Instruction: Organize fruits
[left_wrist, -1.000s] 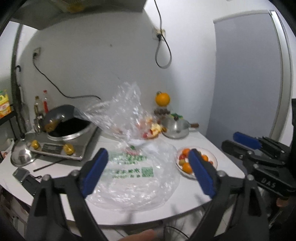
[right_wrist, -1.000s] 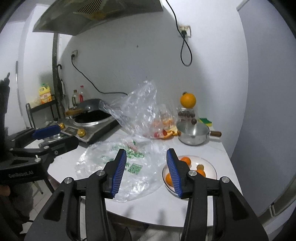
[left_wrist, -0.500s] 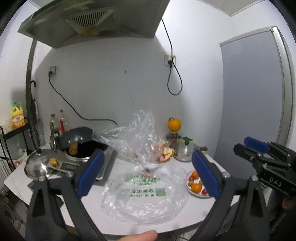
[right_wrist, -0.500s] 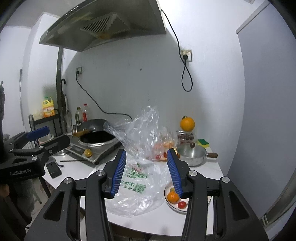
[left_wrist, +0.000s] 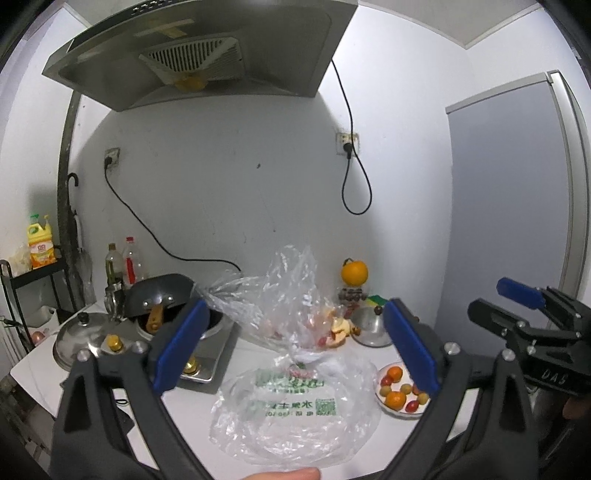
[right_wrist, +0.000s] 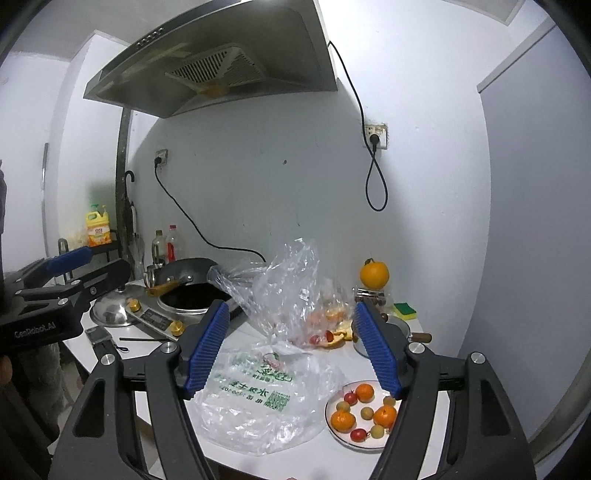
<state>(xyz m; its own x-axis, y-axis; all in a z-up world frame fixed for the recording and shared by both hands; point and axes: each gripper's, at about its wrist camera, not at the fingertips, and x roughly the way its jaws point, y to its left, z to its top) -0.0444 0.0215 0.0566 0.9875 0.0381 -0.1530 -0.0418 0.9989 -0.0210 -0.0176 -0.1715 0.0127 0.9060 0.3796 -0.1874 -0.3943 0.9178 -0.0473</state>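
Both handheld grippers hang in the air at the near edge of the white countertop (right_wrist: 424, 435), pointing toward the back wall. The left gripper (left_wrist: 295, 349) has its blue-padded jaws spread wide with nothing between them. The right gripper (right_wrist: 291, 349) has just been opening its ribbed blue jaws; they stand well apart, and nothing is caught between them either.

Below and just beyond the fingertips lies a flat clear plastic bag with green printing (right_wrist: 255, 398), spread on the counter. Just beside it, on its right, sits a white round plate of small oranges, red cherry tomatoes and pale green fruits (right_wrist: 364, 411), clear of both tools; it lies under the right gripper's right finger in that camera's view.

Farther back, a second crumpled clear plastic bag (right_wrist: 288, 291) stands up loosely, with orange and red fruit pieces (right_wrist: 327, 326) showing through it. To its right is a small steel saucepan with a wooden handle (right_wrist: 410, 334), and behind that a large orange (right_wrist: 374, 275) perched on a jar. To the left, a dark wok (right_wrist: 188, 277) rests on a silver induction cooker (right_wrist: 159, 317), under a steel range hood (right_wrist: 218, 62).
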